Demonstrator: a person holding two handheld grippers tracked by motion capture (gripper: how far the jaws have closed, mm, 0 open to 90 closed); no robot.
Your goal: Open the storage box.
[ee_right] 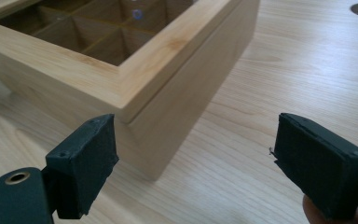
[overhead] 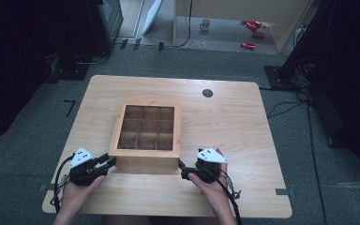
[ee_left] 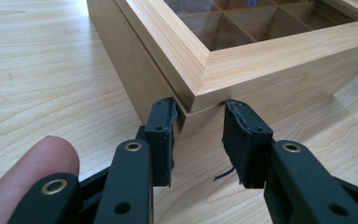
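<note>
Left gripper [ee_left: 198, 140] jaws apart, straddling wooden box [overhead: 146, 133] lid corner | right gripper [ee_right: 209, 163] wide apart nearby | likely lid-opening; next: grip lid edge.

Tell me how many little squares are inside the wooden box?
9. The wooden box on the table holds three rows of three compartments under its glass-windowed lid: three at the far side, three across the middle, three nearest the person. None look hidden.

Wooden box [overhead: 146, 136] mid-table [overhead: 225, 122] the one obstacle, its near corners before both claws; bare tabletop all around.
</note>
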